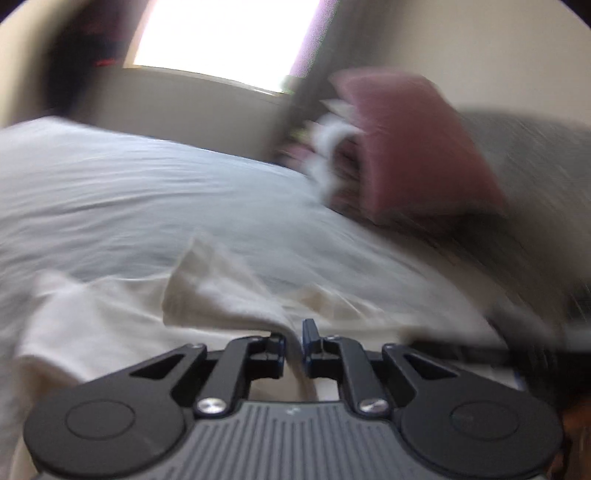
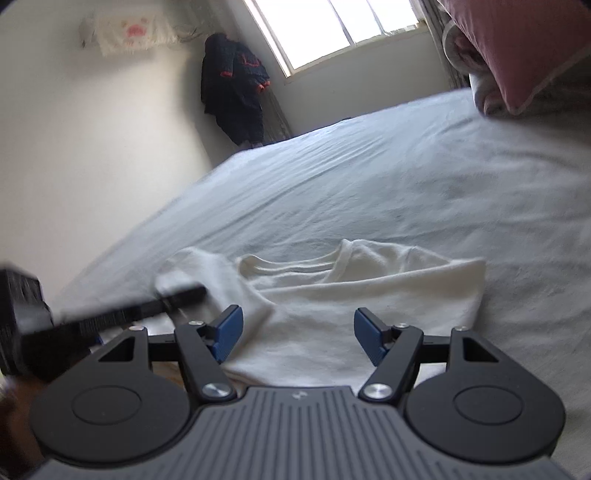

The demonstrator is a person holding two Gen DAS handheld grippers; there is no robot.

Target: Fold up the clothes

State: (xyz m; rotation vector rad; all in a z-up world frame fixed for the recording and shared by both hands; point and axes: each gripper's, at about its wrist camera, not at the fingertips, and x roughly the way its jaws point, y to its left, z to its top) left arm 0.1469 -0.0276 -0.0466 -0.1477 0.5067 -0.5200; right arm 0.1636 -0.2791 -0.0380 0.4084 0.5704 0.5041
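Observation:
A white T-shirt [image 2: 332, 295] lies partly folded on the pale blue bed sheet [image 2: 369, 177], its collar facing the far side. My right gripper [image 2: 298, 334] is open and empty, just above the shirt's near edge. My left gripper [image 1: 294, 345] is shut on a fold of the white T-shirt [image 1: 110, 332], which passes between its fingers. The left wrist view is blurred by motion. In the right wrist view the left gripper [image 2: 173, 295] shows as a dark blurred bar at the shirt's left sleeve.
A pink pillow [image 1: 413, 140] and bunched bedding [image 1: 328, 155] lie at the head of the bed, also in the right wrist view [image 2: 517, 44]. A bright window [image 2: 332, 29] is behind. A dark garment [image 2: 236, 88] hangs in the room's corner.

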